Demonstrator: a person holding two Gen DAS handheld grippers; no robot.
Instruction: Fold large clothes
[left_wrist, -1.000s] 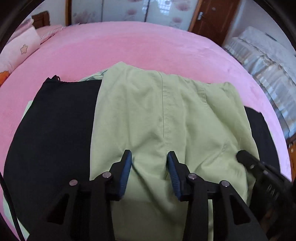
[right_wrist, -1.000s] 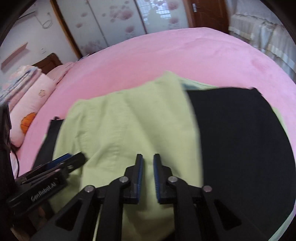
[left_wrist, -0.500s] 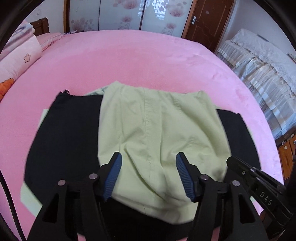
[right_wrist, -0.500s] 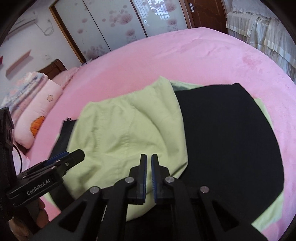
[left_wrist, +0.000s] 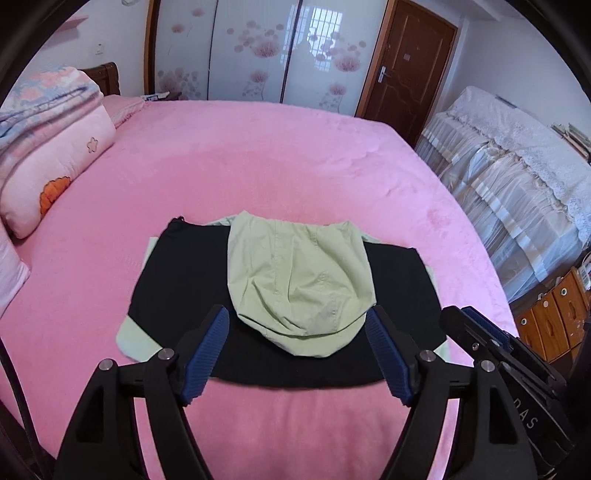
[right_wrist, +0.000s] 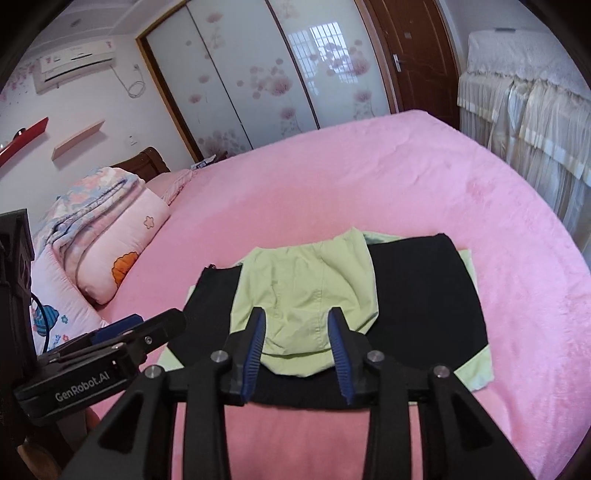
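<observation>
From the left wrist view, the left tongs (left_wrist: 297, 350) are hanging wide open above the near edge of the pink plush bed (left_wrist: 295, 155), holding nothing; the pale green cotton garment (left_wrist: 299, 280) is lying bunched on the middle of the flat black cloth (left_wrist: 184, 280), probably so that it folds against a tidy backing. From the right wrist view, the right tongs (right_wrist: 297, 350) are gaping about half open, also holding nothing, and are framing the garment's near hem, well placed for a next pinch. The rolled pink flowered quilt (right_wrist: 110, 236) is sitting well apart at the bed's head.
</observation>
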